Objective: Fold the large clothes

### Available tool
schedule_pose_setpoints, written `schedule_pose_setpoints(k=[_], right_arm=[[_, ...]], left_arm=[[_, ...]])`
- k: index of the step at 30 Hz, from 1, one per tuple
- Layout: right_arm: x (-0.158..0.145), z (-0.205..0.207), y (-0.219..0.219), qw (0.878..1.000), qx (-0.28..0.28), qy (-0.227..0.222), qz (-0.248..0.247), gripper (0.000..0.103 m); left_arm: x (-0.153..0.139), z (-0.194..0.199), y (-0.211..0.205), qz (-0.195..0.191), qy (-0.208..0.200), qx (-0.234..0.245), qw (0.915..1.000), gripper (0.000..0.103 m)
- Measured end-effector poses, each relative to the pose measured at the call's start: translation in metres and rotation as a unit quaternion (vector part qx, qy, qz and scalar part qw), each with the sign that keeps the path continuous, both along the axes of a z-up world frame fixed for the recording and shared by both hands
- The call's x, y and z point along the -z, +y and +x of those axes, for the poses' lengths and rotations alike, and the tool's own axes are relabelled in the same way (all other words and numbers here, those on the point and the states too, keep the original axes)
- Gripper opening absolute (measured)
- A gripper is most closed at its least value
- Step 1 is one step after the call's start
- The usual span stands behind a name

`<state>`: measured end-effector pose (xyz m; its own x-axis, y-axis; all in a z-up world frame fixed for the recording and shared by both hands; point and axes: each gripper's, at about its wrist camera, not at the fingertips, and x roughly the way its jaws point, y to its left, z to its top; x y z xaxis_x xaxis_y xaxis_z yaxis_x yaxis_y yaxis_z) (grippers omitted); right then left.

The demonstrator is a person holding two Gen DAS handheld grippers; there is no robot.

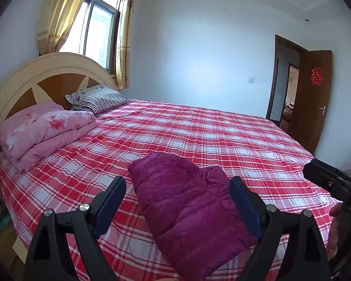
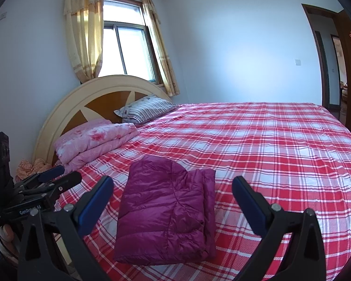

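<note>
Both hand-held grippers hover above the near edge of a bed, jaws spread wide and holding nothing. Seen from the left wrist, the left gripper (image 1: pixel 177 187) frames a folded magenta down jacket (image 1: pixel 187 210) at lower centre of the frame; its right finger overlaps the jacket's right edge in the picture, though contact cannot be judged. From the right wrist, the right gripper (image 2: pixel 173 187) frames the same jacket (image 2: pixel 166 213), with open sheet showing between each finger and the cloth.

The jacket lies on a red-and-white plaid bedsheet (image 2: pixel 269 152), near the bed's front edge. To the right of it and beyond, the sheet is bare all the way to the far side. At left, against the rounded headboard (image 2: pixel 65 107), sit a folded pink floral quilt (image 2: pixel 96 142) and a striped pillow (image 2: pixel 147 110).

Only the left wrist view shows the brown door (image 1: pixel 311 103) fully, standing open at right, and the other gripper's black body (image 1: pixel 332 182) at the right edge. Only the right wrist view shows the left gripper from the side at lower left, and orange patterned fabric (image 2: pixel 30 166) beside the headboard.
</note>
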<state>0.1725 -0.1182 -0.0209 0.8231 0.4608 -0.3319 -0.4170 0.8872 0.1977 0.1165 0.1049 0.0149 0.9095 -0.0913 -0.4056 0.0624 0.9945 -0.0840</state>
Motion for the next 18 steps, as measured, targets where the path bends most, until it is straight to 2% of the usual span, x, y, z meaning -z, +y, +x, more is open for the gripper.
schedule_pose_setpoints(k=[18], right_arm=[[0.011, -0.001, 0.014, 1.000, -0.016, 0.015, -0.016, 0.103]], left_arm=[[0.005, -0.001, 0.000, 0.027, -0.024, -0.011, 0.9993, 0.090]])
